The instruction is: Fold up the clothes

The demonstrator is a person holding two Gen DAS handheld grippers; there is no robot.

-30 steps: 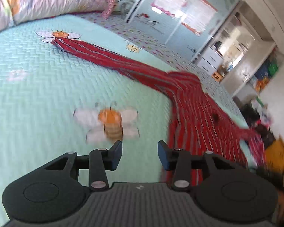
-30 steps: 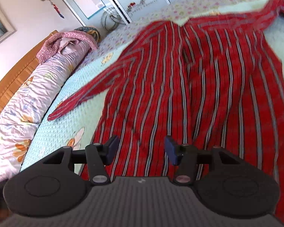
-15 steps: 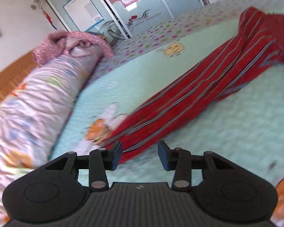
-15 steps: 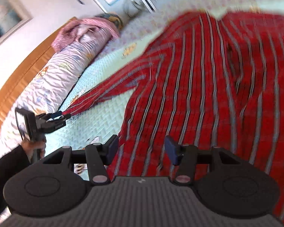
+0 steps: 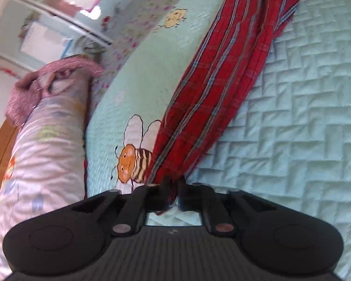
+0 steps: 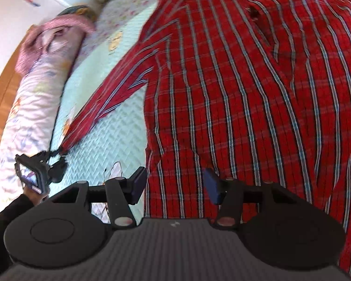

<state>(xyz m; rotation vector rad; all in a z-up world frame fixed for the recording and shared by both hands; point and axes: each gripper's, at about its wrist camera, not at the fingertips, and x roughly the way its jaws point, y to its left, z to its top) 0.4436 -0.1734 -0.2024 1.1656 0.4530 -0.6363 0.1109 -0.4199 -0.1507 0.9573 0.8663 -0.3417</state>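
Pale mint quilting covers the bed (image 5: 304,117) we work on, with a wooden headboard (image 6: 2,89) along its far left edge. Just beside the headboard lies a long floral bolster (image 5: 42,164), a pink knitted cloth (image 5: 35,86) draped over its far end. Right of the bolster, a stitched bee (image 5: 131,161) shows on the quilt, and the cuff end of the shirt's sleeve (image 5: 213,89) lies touching it, partly covering its wing.

Our left gripper (image 5: 173,187) has just clamped down: its jaws have been closing and now pinch the sleeve's cuff end, the fabric bunched between the pads. From the right wrist view we see that gripper (image 6: 58,154) small at the sleeve's tip, held by a hand (image 6: 31,190) in a dark sleeve, near the bolster.

Further right of the bolster, the red striped shirt (image 6: 257,93) spreads flat over the bed, its sleeve running out diagonally toward the bee. Our right gripper (image 6: 175,185) hangs over the shirt's near left edge, jaws apart and gripping nothing; one finger (image 6: 138,185) sits above bare quilt just beside the hem, the other above the striped cloth.
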